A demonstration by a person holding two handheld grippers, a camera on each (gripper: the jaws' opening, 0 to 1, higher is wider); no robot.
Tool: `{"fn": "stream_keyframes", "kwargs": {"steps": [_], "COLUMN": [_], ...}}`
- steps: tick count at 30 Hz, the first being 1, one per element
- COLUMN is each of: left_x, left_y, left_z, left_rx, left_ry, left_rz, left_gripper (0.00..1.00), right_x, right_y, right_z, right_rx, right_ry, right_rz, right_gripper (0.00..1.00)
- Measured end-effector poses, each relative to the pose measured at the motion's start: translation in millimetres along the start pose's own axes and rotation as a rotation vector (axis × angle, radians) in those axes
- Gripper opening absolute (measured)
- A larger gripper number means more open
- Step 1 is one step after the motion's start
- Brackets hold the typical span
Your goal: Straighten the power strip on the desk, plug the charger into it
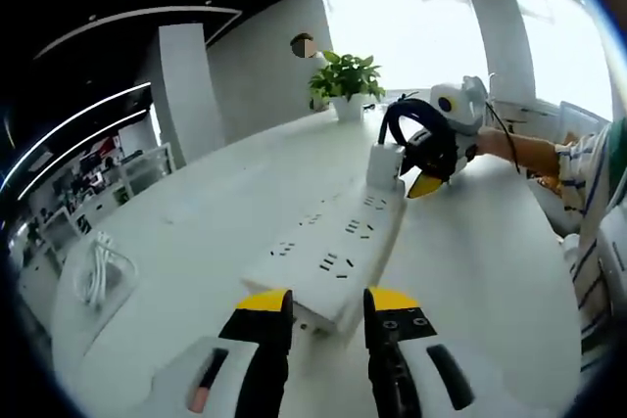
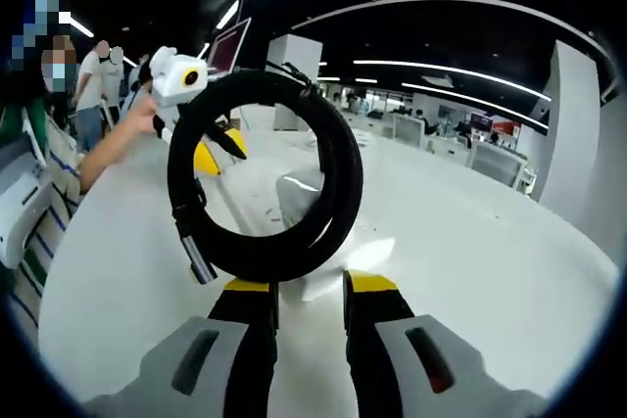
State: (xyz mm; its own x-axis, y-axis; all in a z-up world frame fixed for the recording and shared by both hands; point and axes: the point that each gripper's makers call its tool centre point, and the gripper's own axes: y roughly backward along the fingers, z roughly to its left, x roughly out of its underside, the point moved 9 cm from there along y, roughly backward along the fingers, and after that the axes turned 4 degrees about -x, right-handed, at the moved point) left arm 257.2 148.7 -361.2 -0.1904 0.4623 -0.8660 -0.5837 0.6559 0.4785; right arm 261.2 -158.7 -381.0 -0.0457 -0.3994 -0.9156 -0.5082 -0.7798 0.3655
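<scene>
Fingers [image 1: 265,305] of the left gripper [image 1: 328,302] stand a little apart, yellow tips either side of the near end of the white power strip [image 1: 328,252]; whether they press its sides cannot be told. That strip lies flat on the white table [image 1: 196,212], running away from the camera. At its far end a white charger [image 1: 384,163] stands upright on the strip, and the right gripper [image 1: 428,175] meets it there, with the charger's coiled black cable [image 1: 416,129] looped above.

From the right gripper view, that gripper [image 2: 309,286] has its fingers [image 2: 367,286] close together around the white charger body [image 2: 323,281], under the black cable coil [image 2: 265,178]. Beyond the coil, the left gripper [image 2: 201,149] shows, held by a person's hand [image 2: 142,115].

A potted plant [image 1: 345,80] sits at the table's far edge, and a bundled white cable [image 1: 98,271] lies off to the left.
</scene>
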Motion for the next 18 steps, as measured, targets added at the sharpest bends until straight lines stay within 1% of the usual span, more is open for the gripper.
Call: {"fn": "stream_keyframes", "kwargs": {"steps": [8, 13, 18], "left_x": [1.1, 1.3, 2.8], "left_y": [0.2, 1.0, 2.6], "left_z": [0.8, 0.2, 0.2], "left_rx": [-0.002, 0.008, 0.008], "left_ry": [0.002, -0.003, -0.01], "left_rz": [0.006, 0.009, 0.023], "left_gripper": [0.29, 0.29, 0.29], "right_x": [0.7, 0.7, 1.3], "right_y": [-0.2, -0.5, -1.2], "right_z": [-1.3, -0.6, -0.9], "right_rx": [-0.002, -0.001, -0.003], "right_ry": [-0.014, -0.015, -0.023], "right_rz": [-0.005, -0.005, -0.009], "right_gripper": [0.25, 0.25, 0.25]}}
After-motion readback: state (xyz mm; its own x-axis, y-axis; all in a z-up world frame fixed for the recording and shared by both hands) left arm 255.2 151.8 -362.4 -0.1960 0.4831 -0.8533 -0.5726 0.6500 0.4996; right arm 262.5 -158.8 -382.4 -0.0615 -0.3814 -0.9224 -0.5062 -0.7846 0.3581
